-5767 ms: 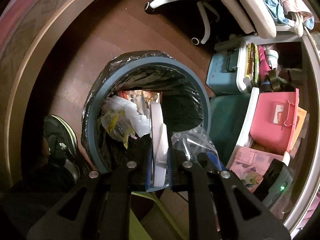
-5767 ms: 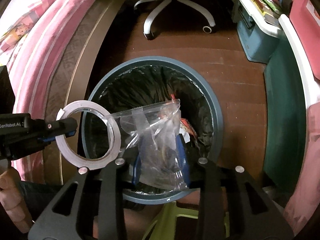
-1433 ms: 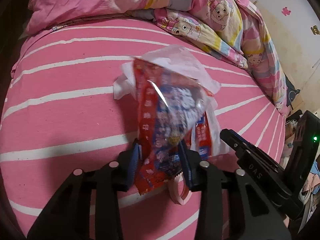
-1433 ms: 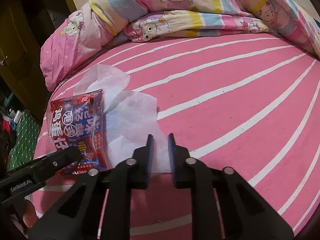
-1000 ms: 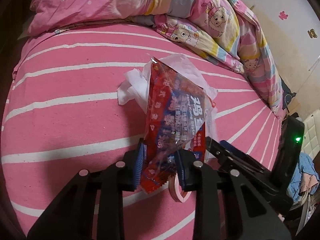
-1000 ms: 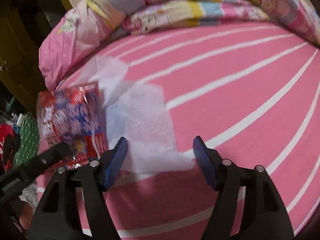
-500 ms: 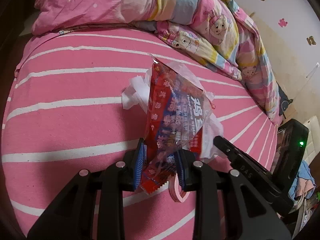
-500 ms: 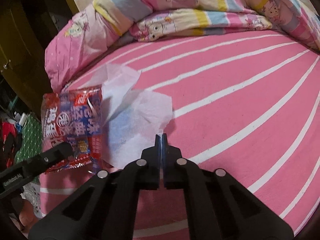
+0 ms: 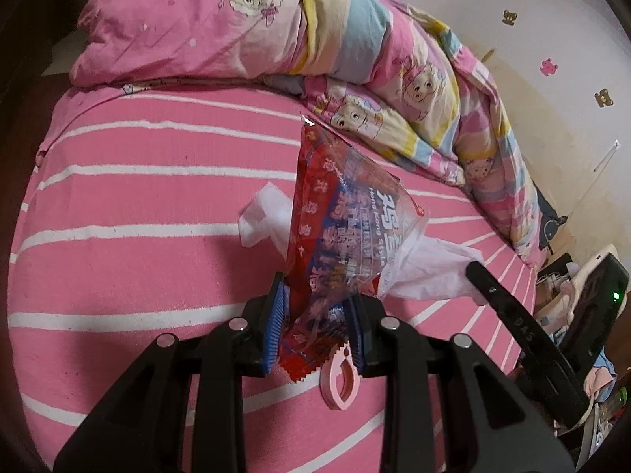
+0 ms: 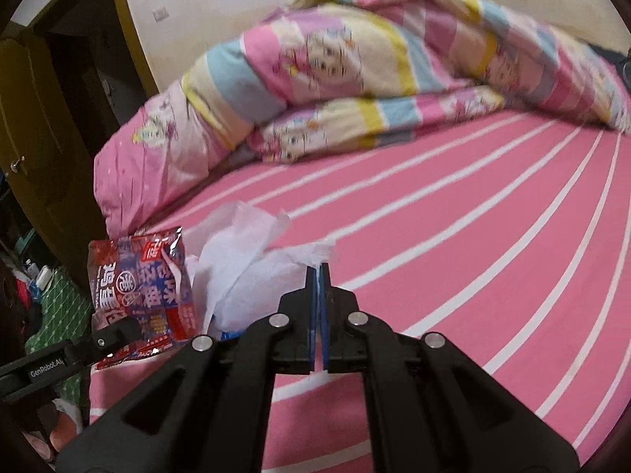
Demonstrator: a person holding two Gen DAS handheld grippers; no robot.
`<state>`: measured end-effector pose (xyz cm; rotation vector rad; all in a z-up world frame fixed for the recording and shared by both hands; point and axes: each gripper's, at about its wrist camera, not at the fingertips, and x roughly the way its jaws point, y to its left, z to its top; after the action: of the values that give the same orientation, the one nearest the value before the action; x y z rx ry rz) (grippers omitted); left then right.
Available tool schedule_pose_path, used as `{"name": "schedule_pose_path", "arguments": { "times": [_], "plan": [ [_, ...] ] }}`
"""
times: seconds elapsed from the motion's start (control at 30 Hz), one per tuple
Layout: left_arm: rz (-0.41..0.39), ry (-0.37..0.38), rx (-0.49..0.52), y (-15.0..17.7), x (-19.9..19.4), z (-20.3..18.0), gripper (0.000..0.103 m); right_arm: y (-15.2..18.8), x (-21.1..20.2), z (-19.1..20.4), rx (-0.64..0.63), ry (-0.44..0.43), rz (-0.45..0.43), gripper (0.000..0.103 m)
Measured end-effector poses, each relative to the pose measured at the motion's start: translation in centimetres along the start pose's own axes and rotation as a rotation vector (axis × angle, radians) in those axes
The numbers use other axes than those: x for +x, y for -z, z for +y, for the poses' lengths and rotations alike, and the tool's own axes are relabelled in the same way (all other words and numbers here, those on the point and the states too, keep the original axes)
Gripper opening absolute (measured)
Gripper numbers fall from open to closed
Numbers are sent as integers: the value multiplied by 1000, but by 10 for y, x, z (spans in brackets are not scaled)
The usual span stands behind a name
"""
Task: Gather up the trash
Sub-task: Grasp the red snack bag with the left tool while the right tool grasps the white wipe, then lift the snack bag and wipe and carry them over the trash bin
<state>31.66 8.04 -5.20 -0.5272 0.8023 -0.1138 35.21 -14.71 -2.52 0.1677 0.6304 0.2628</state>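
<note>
My left gripper (image 9: 317,321) is shut on a red and blue snack wrapper (image 9: 343,232) and holds it upright above the pink striped bed. The wrapper also shows at the left of the right wrist view (image 10: 144,295). My right gripper (image 10: 318,276) is shut on the edge of a white tissue (image 10: 252,276) and has it lifted off the sheet. The same tissue (image 9: 430,272) hangs behind the wrapper in the left wrist view, beside the right gripper's finger (image 9: 508,311). A pink clip (image 9: 339,382) lies on the sheet under my left gripper.
The pink striped sheet (image 10: 493,244) spreads to the right. A folded cartoon quilt (image 10: 355,86) and a pink pillow (image 9: 189,27) lie at the head of the bed. A dark doorway (image 10: 47,118) is at the left.
My right gripper has lifted the tissue off the sheet and it now hangs crumpled. My left gripper has raised the wrapper slightly.
</note>
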Motion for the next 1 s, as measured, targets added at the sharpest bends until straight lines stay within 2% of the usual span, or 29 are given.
{"name": "schedule_pose_path", "arguments": {
  "times": [0.23,0.4,0.73,0.87,1.0],
  "plan": [
    [-56,16,11,-2,-13,-3,27,-5,-25,12,-132,45,-160,2],
    [-77,25,16,-4,-18,-7,27,-10,-39,21,-179,72,-222,2],
    [-127,48,50,-1,-38,-15,27,-24,-70,20,-156,36,-244,2],
    [-161,46,56,10,-59,-16,27,-23,-95,21,-138,17,-243,2],
    [-191,53,37,25,-84,-18,27,-8,-130,22,-155,18,-254,2]
  ]
}}
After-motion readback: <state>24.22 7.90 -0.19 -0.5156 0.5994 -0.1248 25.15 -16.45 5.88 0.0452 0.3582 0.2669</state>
